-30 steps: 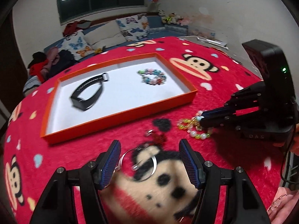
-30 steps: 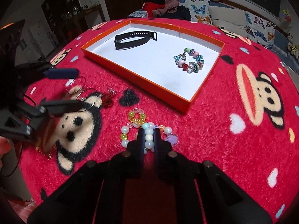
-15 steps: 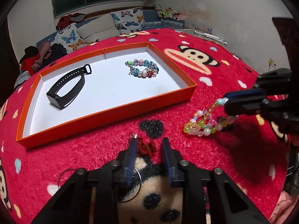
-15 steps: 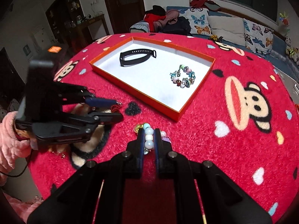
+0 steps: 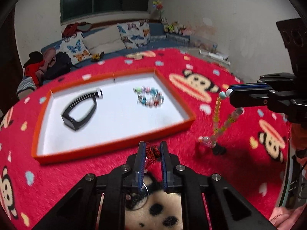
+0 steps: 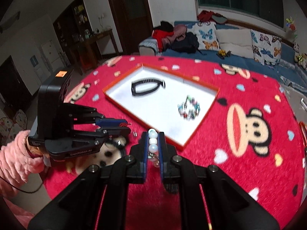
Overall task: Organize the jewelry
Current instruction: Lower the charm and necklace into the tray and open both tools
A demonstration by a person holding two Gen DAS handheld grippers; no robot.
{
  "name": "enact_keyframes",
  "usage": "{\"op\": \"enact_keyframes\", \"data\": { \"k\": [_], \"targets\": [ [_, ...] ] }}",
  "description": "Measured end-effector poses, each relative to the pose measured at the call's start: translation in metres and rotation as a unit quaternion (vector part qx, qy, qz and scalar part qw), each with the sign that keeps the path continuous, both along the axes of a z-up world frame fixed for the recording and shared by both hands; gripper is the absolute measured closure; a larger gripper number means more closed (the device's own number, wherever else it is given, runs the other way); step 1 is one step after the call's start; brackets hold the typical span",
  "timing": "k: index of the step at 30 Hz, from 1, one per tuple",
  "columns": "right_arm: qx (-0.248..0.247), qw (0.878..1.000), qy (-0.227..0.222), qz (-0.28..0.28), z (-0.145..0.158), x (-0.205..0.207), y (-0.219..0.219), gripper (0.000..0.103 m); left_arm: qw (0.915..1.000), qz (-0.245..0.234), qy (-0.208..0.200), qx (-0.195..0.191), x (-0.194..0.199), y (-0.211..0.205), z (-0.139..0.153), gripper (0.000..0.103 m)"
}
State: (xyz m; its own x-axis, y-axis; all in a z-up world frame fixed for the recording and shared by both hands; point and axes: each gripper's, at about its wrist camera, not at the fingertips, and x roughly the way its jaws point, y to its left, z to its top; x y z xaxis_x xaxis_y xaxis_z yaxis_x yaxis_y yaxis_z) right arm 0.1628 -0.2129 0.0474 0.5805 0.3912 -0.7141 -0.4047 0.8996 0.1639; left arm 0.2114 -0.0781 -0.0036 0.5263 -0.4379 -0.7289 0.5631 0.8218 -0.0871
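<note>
My left gripper (image 5: 152, 146) is shut on a red knot earring (image 5: 152, 151) with a hoop (image 5: 144, 190) dangling below it, lifted just in front of the orange tray (image 5: 115, 144). My right gripper (image 6: 153, 134) is shut on a pastel bead bracelet (image 6: 153, 142). The bracelet hangs from it in the left wrist view (image 5: 217, 118), above the red cloth right of the tray. In the tray lie a black wristband (image 5: 80, 108) and a multicoloured bead bracelet (image 5: 149, 96). The left gripper also shows in the right wrist view (image 6: 124, 127).
The round table wears a red monkey-print cloth (image 5: 239, 163). A sofa with butterfly cushions (image 5: 132, 32) stands behind it. A wall is at the right, and dark cabinets (image 6: 76, 25) are at the left in the right wrist view.
My left gripper closed on the red earring and lifted it. My right gripper raised the pastel bracelet off the cloth, so it hangs free. Both moved up and toward the tray.
</note>
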Motion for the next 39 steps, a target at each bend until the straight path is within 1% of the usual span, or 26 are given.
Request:
{"op": "enact_keyframes", "data": {
  "k": [5, 8, 10, 14, 17, 20, 25, 29, 34, 37, 39],
  "targets": [
    [0.007, 1.0, -0.028, -0.004, 0.027, 0.012, -0.003, 0.093, 0.9996, 0.001, -0.021, -0.018, 0.013, 0.004, 0.035, 0.088],
    [0.012, 0.999, -0.039, -0.009, 0.038, 0.022, -0.006, 0.093, 0.9992, 0.004, -0.036, -0.016, 0.028, 0.005, 0.052, 0.088],
    [0.013, 0.999, -0.044, -0.012, 0.042, 0.028, -0.007, 0.093, 0.999, 0.009, -0.04, -0.016, 0.037, 0.005, 0.059, 0.088],
    [0.015, 0.999, -0.049, -0.017, 0.046, 0.04, -0.009, 0.093, 0.9993, 0.009, -0.029, -0.024, 0.051, 0.007, 0.065, 0.088],
    [0.017, 0.998, -0.05, -0.016, 0.046, 0.042, -0.009, 0.093, 0.9996, 0.002, -0.021, -0.018, 0.047, 0.006, 0.06, 0.088],
    [0.012, 0.998, -0.053, -0.013, 0.045, 0.041, -0.007, 0.093, 0.9998, -0.006, -0.02, -0.005, 0.038, 0.003, 0.049, 0.088],
    [0.018, 0.999, -0.048, -0.012, 0.042, 0.044, -0.007, 0.093, 0.9999, -0.005, -0.016, -0.002, 0.034, 0.002, 0.039, 0.088],
    [0.023, 0.998, -0.053, -0.009, 0.045, 0.047, -0.003, 0.093, 0.9998, 0.002, -0.018, 0.001, 0.046, 0.003, 0.037, 0.088],
    [0.028, 0.998, -0.049, -0.012, 0.04, 0.056, -0.001, 0.093, 1.0, 0.004, -0.003, 0.0, 0.072, -0.004, 0.022, 0.088],
    [0.022, 0.999, -0.038, -0.018, 0.027, 0.064, -0.001, 0.093, 0.9999, 0.005, 0.011, 0.005, 0.088, -0.01, 0.008, 0.088],
    [0.022, 0.999, -0.018, -0.022, 0.013, 0.071, -0.003, 0.093, 0.9997, 0.007, 0.019, 0.008, 0.096, -0.013, -0.001, 0.088]
  ]
}}
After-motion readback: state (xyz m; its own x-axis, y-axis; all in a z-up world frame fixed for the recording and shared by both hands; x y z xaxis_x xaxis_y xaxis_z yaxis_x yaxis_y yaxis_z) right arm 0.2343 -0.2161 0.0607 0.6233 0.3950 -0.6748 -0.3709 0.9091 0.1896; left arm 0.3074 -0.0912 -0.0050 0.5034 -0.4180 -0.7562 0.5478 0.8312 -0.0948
